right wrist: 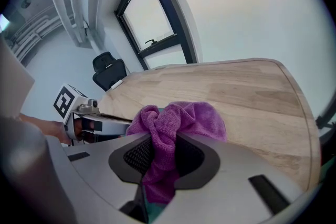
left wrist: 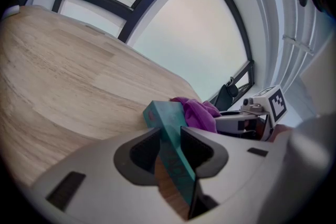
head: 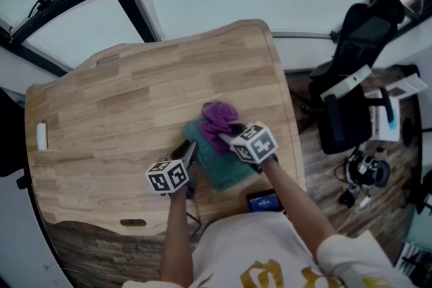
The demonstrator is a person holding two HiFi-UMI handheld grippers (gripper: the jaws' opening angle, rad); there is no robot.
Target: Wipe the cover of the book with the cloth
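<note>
While my left gripper [left wrist: 169, 150] clamps one edge of the teal book [head: 229, 168], my right gripper [right wrist: 164, 157] has its jaws closed on a bunched purple cloth [head: 217, 119]. I see the book lying on the wooden table [head: 121, 104], near the edge closest to me. The cloth rests on the book's far end. Both grippers sit just beside each other over the book.
</note>
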